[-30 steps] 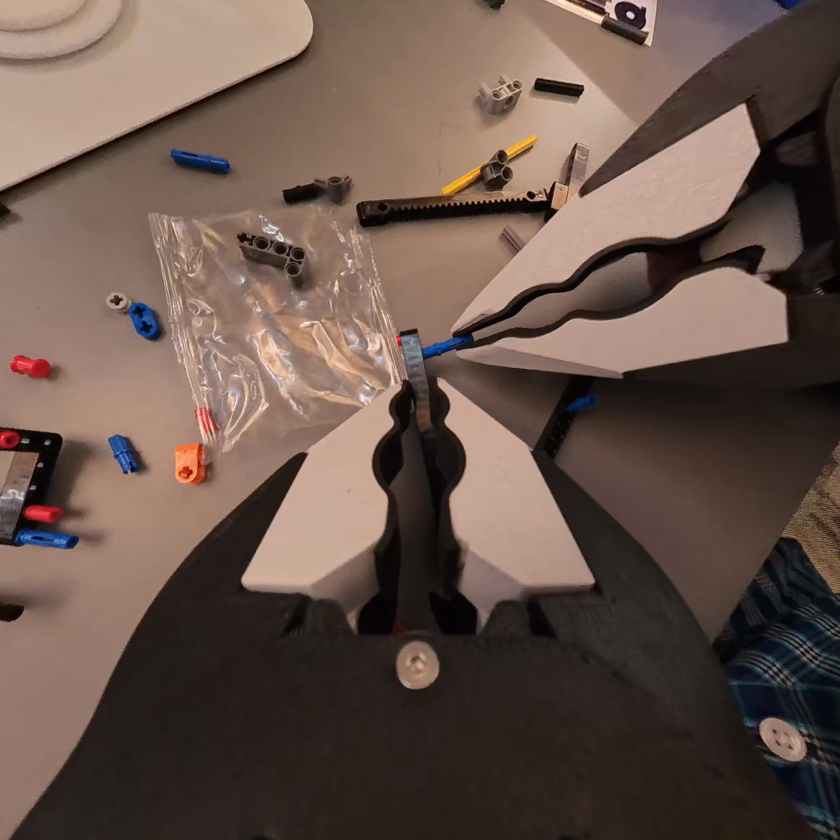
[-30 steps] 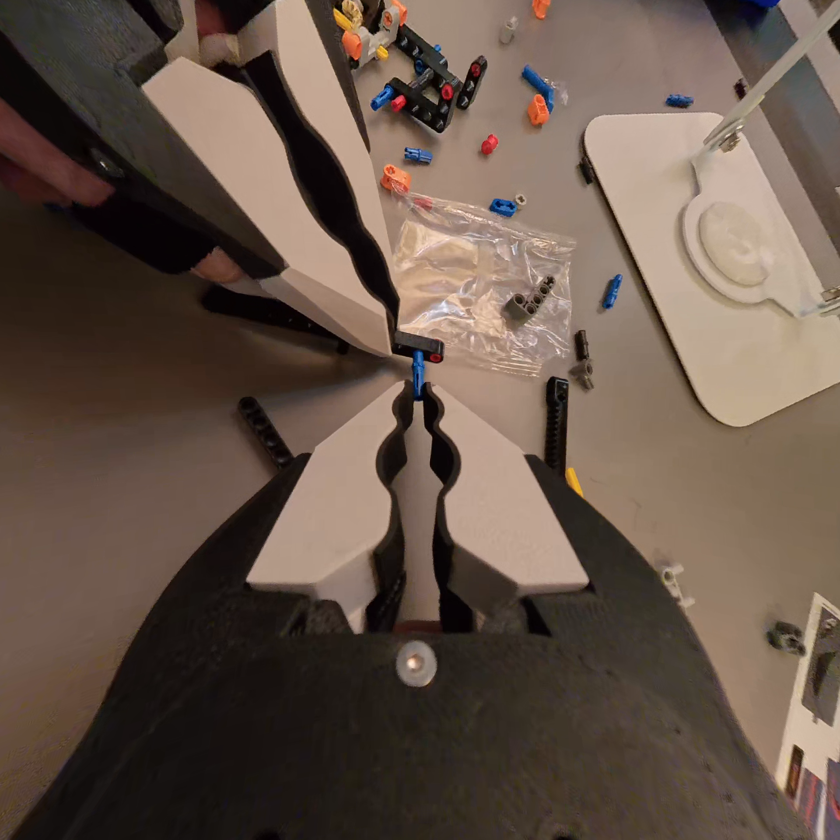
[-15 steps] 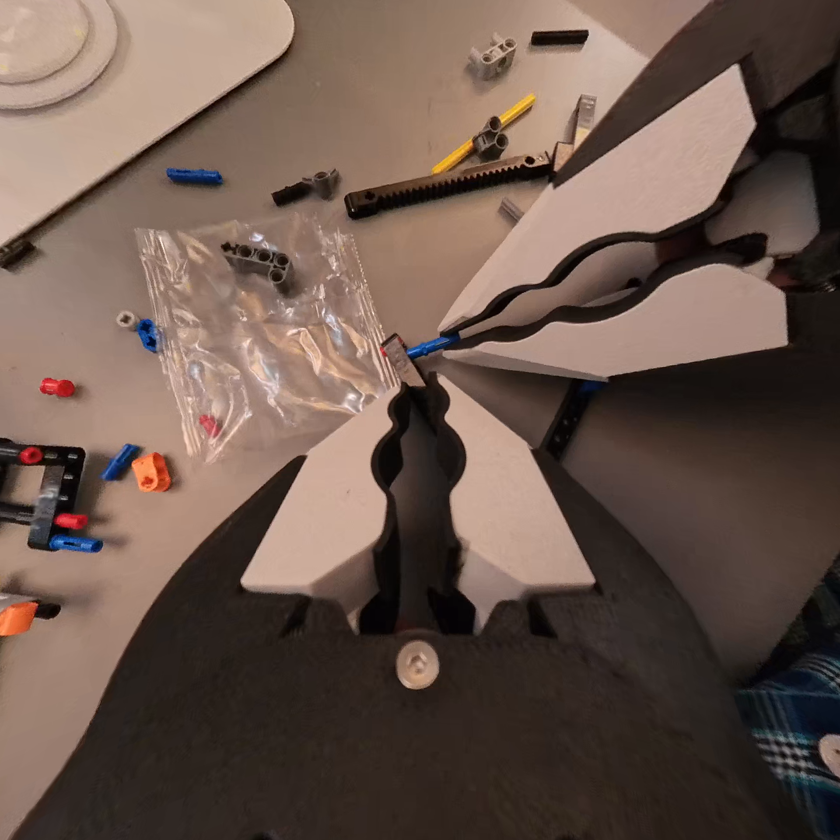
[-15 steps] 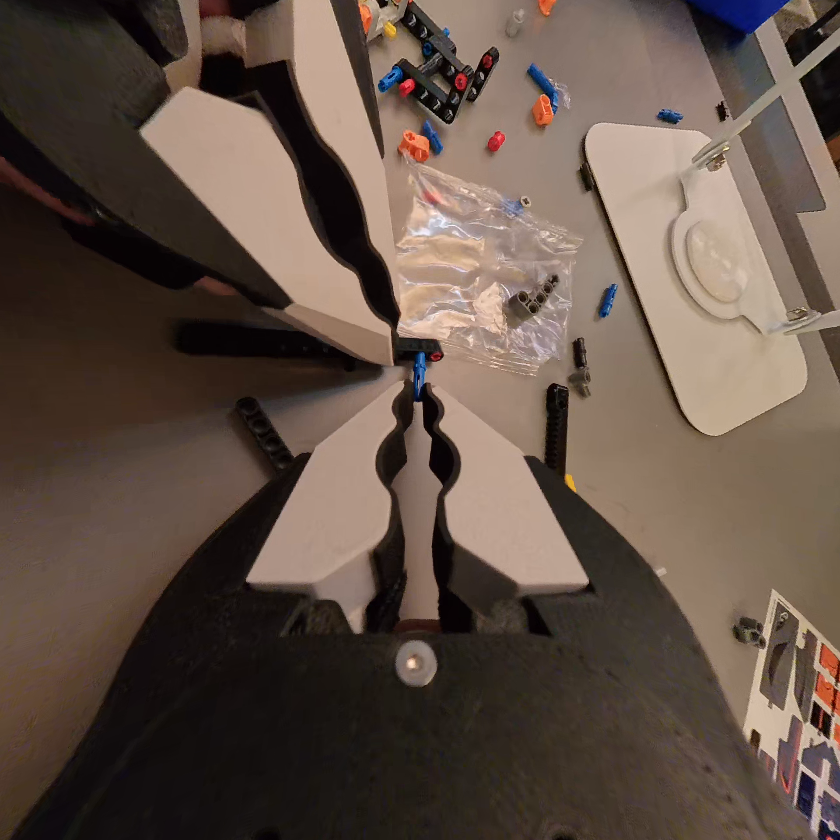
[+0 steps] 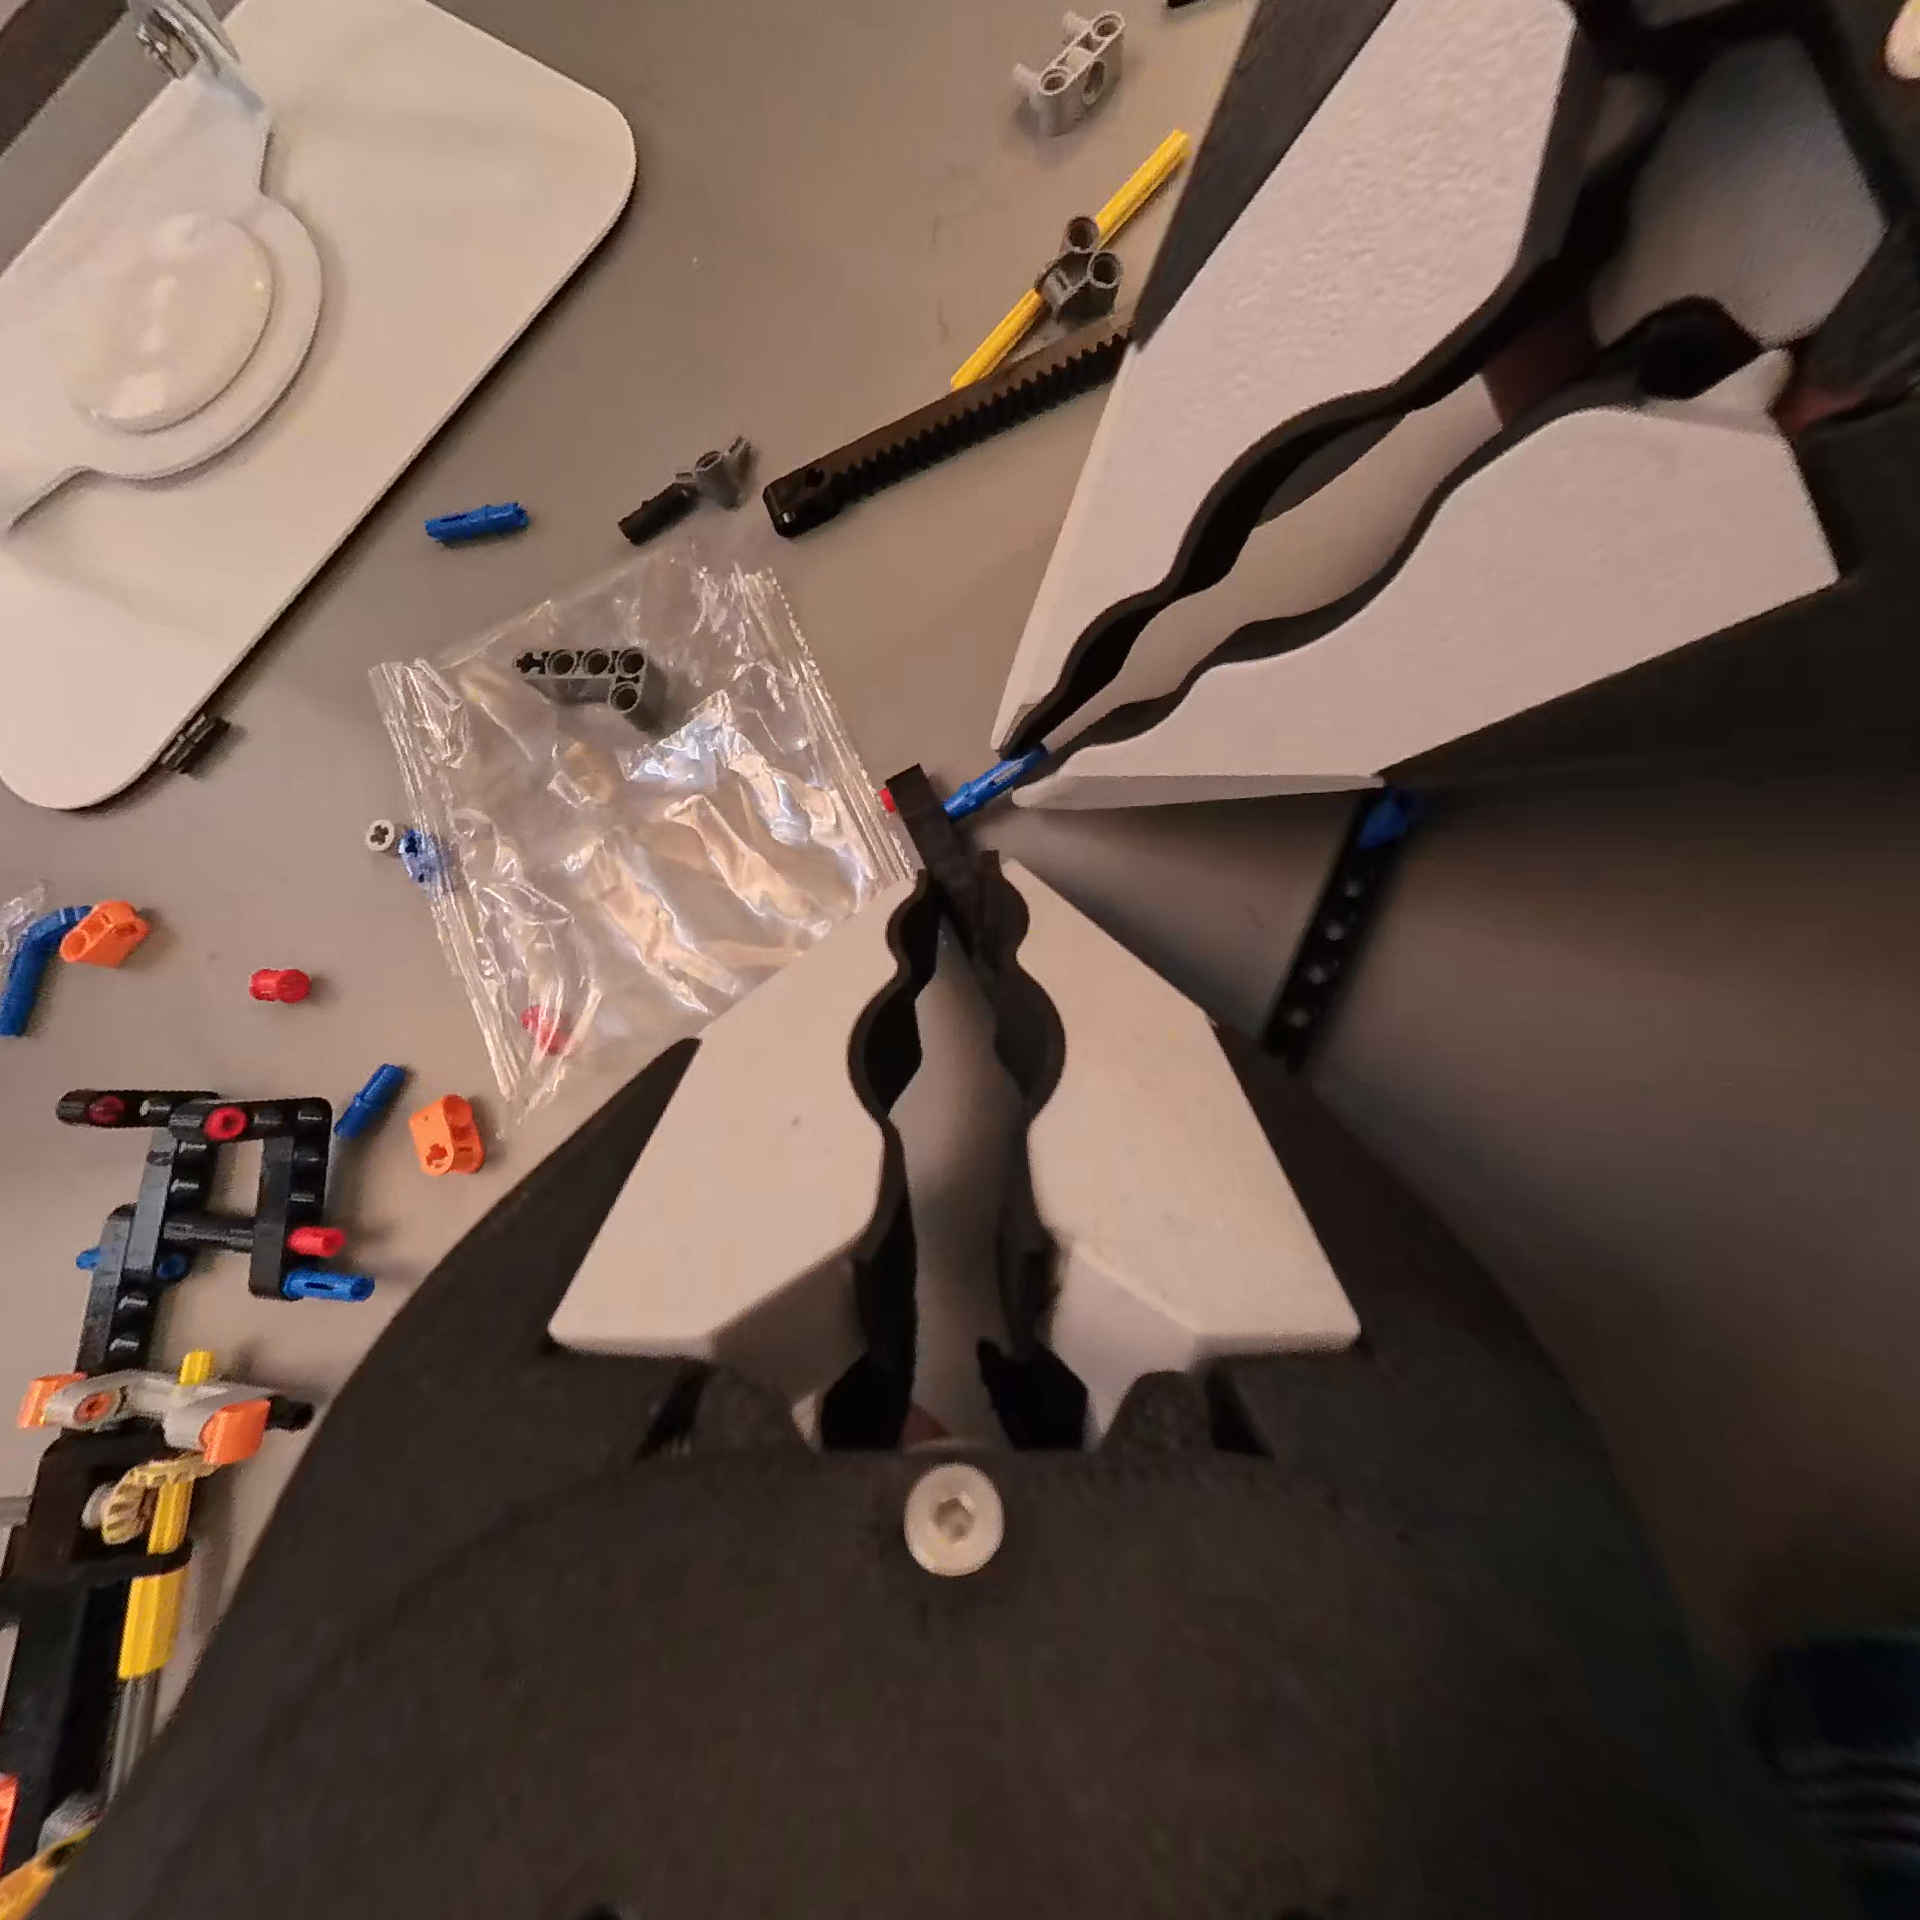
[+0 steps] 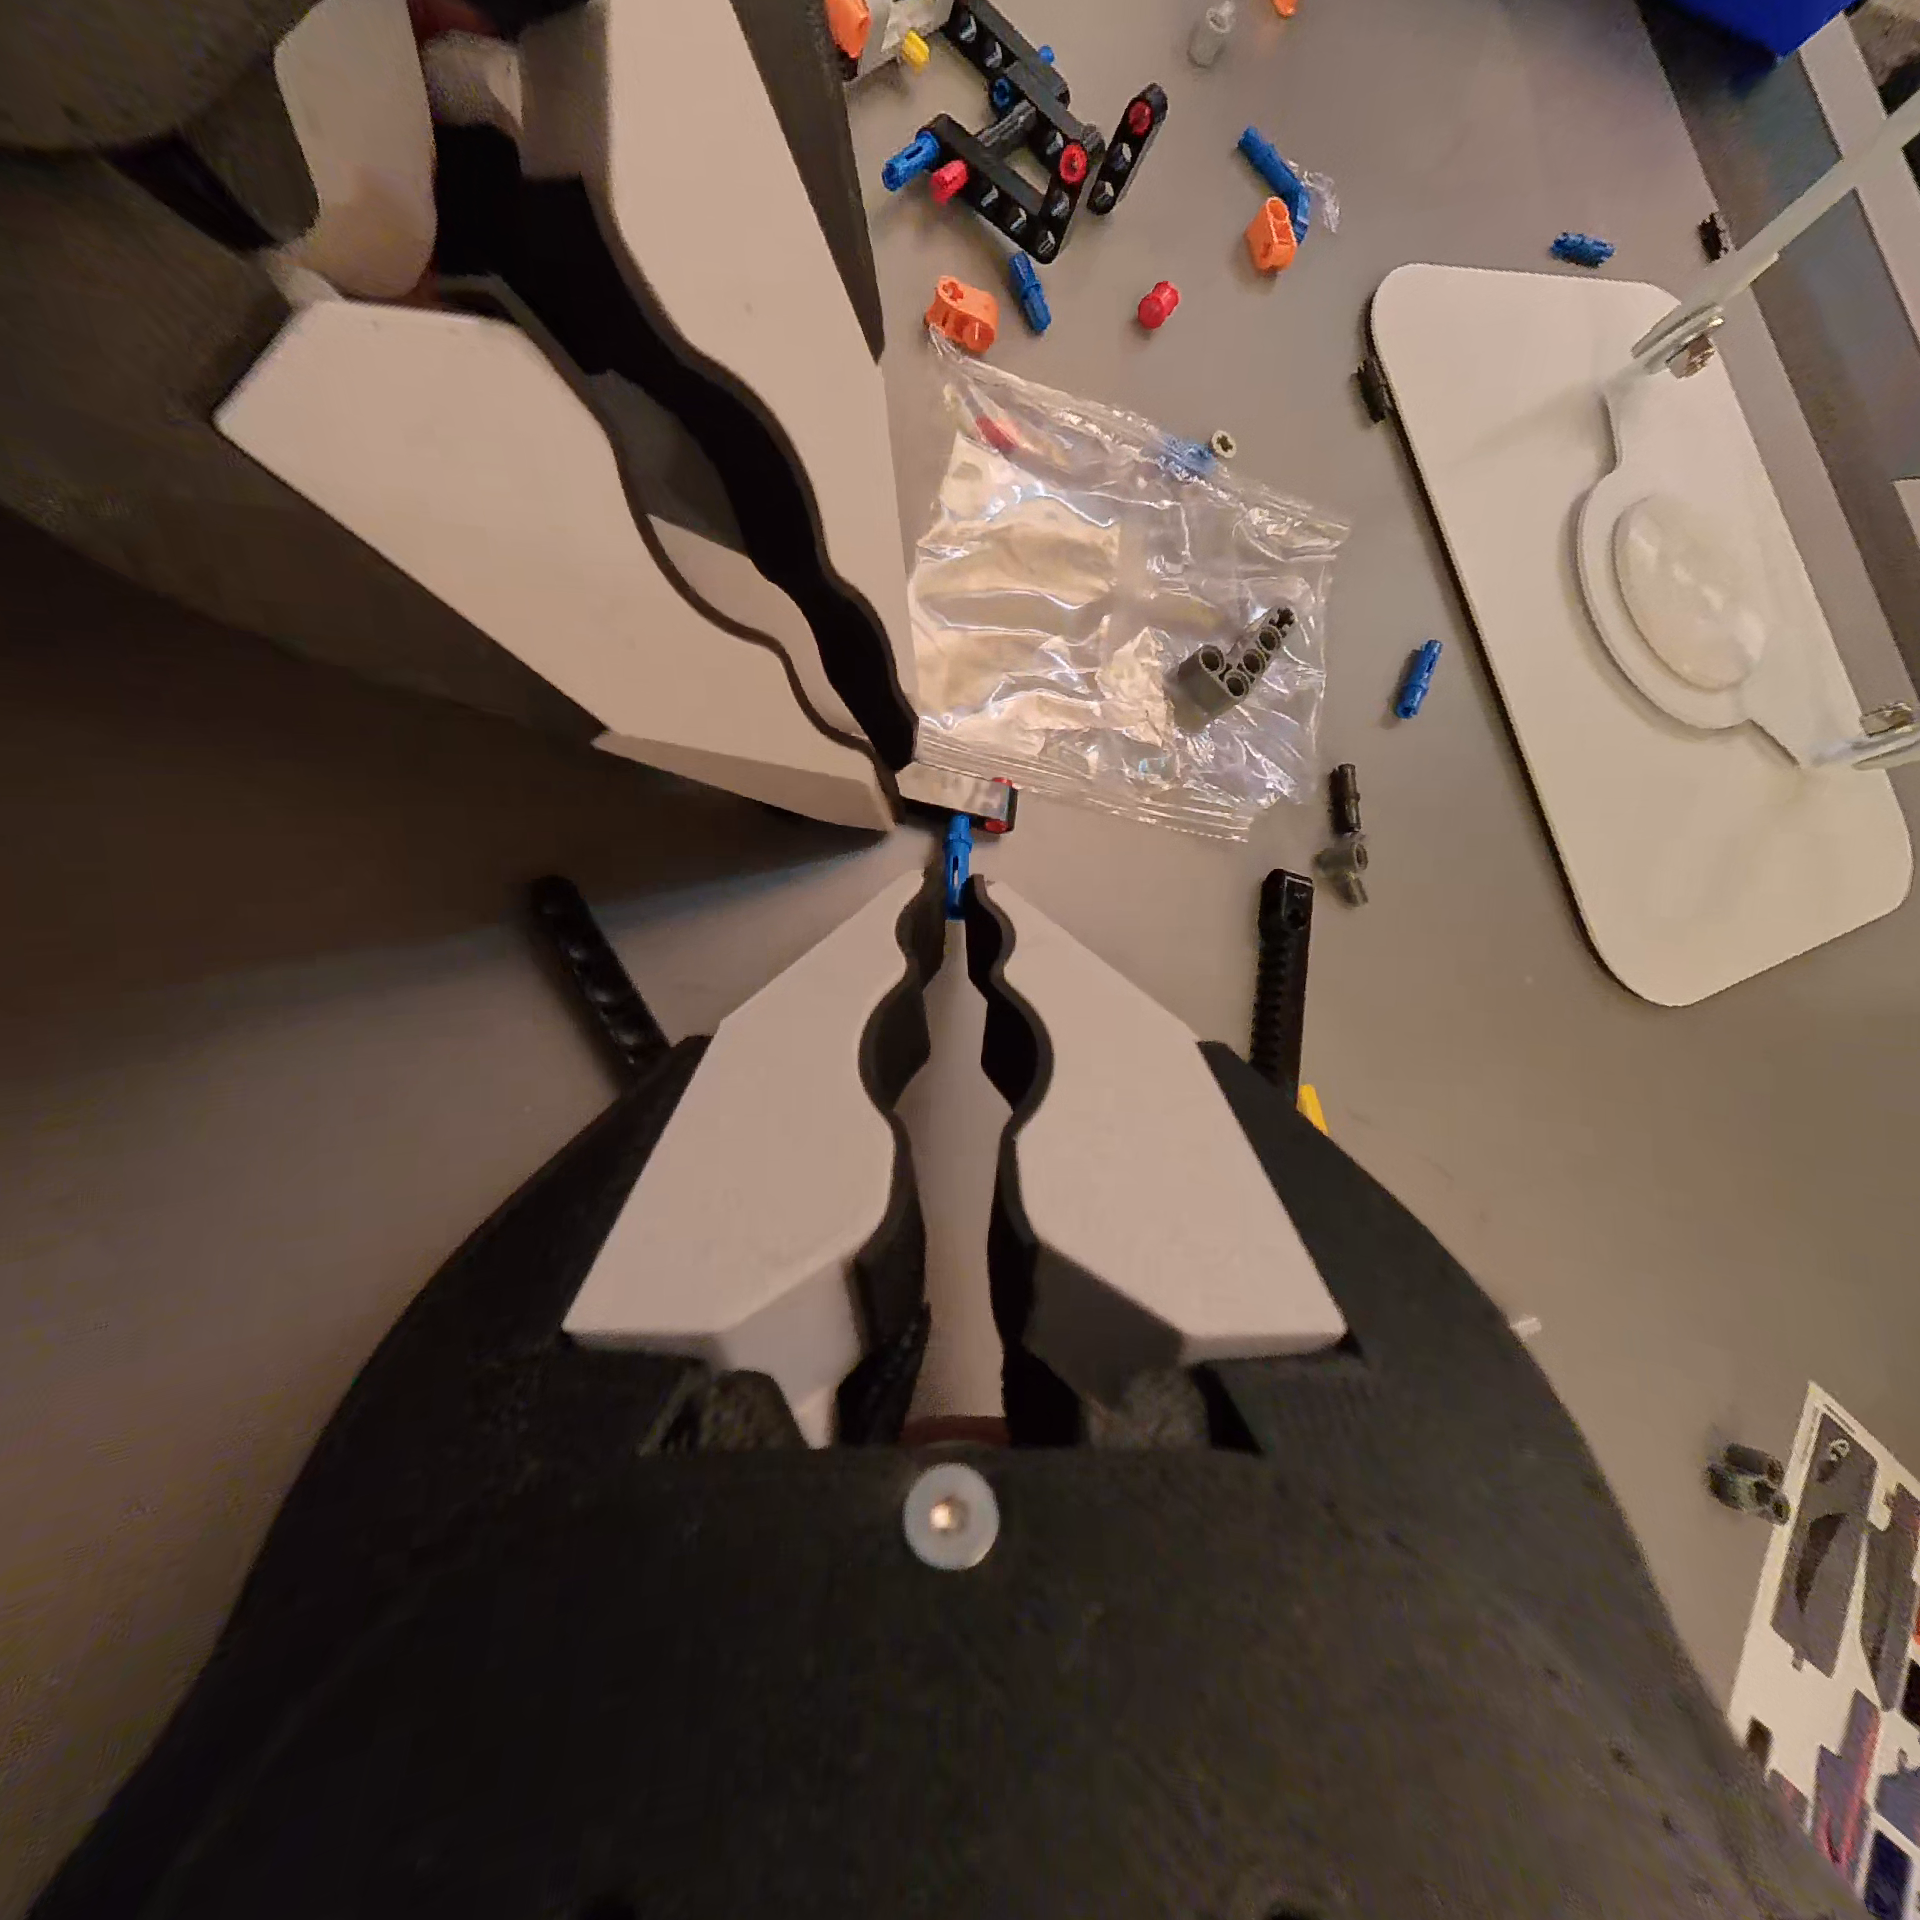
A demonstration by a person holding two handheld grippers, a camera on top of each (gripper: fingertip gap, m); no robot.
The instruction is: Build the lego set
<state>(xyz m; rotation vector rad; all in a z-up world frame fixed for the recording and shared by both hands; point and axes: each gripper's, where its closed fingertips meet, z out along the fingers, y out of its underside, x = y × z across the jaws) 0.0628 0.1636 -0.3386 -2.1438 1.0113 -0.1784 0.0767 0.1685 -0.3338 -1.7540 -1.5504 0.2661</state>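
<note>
Right gripper [image 6: 954, 902] fingers pinching short blue plastic pin [image 6: 955, 854], long axis square to left-pinched black beam [image 5: 940, 831], tip touching.

The bench [image 5: 852, 260] is grey, the bag [image 5: 644, 821] is clear and shiny, the rounded board [image 5: 343, 343] is white, the toothed bar [image 5: 935, 436] is black, the thin stick [image 5: 1081, 249] is yellow, and the little loose pegs are blue [image 5: 476, 520], red [image 5: 278, 983] and orange [image 5: 449, 1132].
</note>
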